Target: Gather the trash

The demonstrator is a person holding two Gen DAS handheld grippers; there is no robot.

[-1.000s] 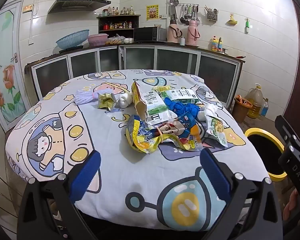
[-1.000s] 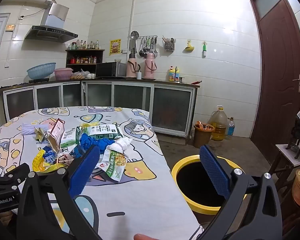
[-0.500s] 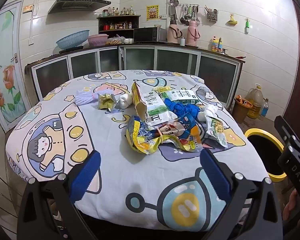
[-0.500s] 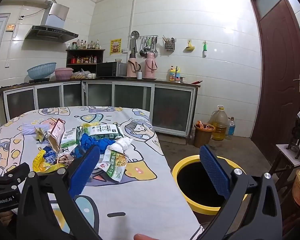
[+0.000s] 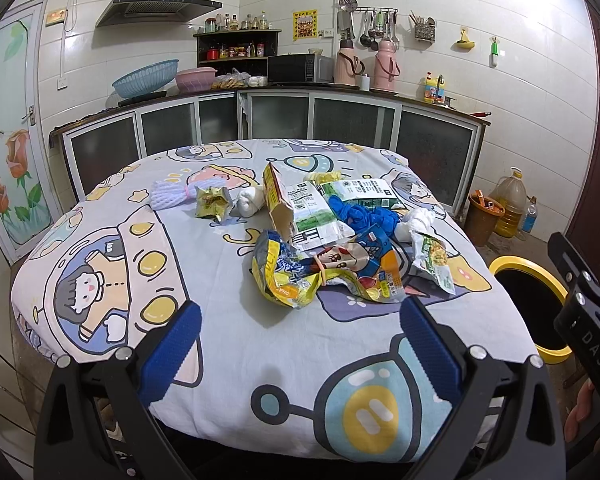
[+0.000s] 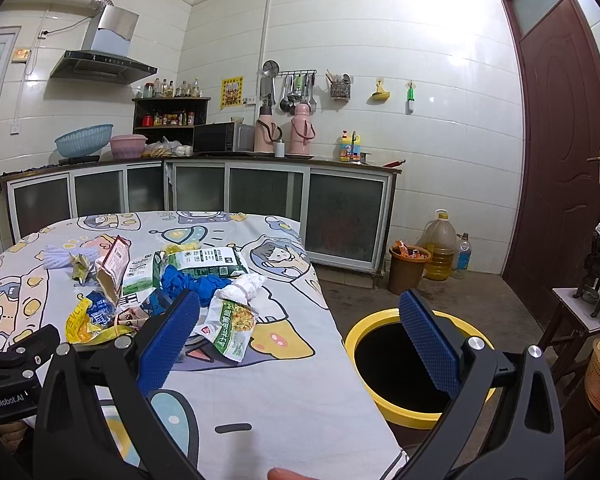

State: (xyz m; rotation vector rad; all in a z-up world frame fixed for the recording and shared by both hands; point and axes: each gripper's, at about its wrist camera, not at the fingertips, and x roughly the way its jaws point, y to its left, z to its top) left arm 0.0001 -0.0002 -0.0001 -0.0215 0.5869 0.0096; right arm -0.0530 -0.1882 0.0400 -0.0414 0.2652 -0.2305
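Hovering at the near table edge, the left gripper [image 5: 297, 334] has its jaws spread and empty; nothing has shifted from the earlier frames, so collection has not begun. The yellow snack wrapper [image 5: 289, 276] lies nearest, with the torn carton [image 5: 295, 208] behind it.

From the right wrist, the right gripper [image 6: 297, 334] is equally unmoved, jaws spread, between the green noodle packet [image 6: 231, 326] on the tablecloth [image 6: 283, 392] and the yellow-rimmed bin [image 6: 404, 410] on the floor beside.
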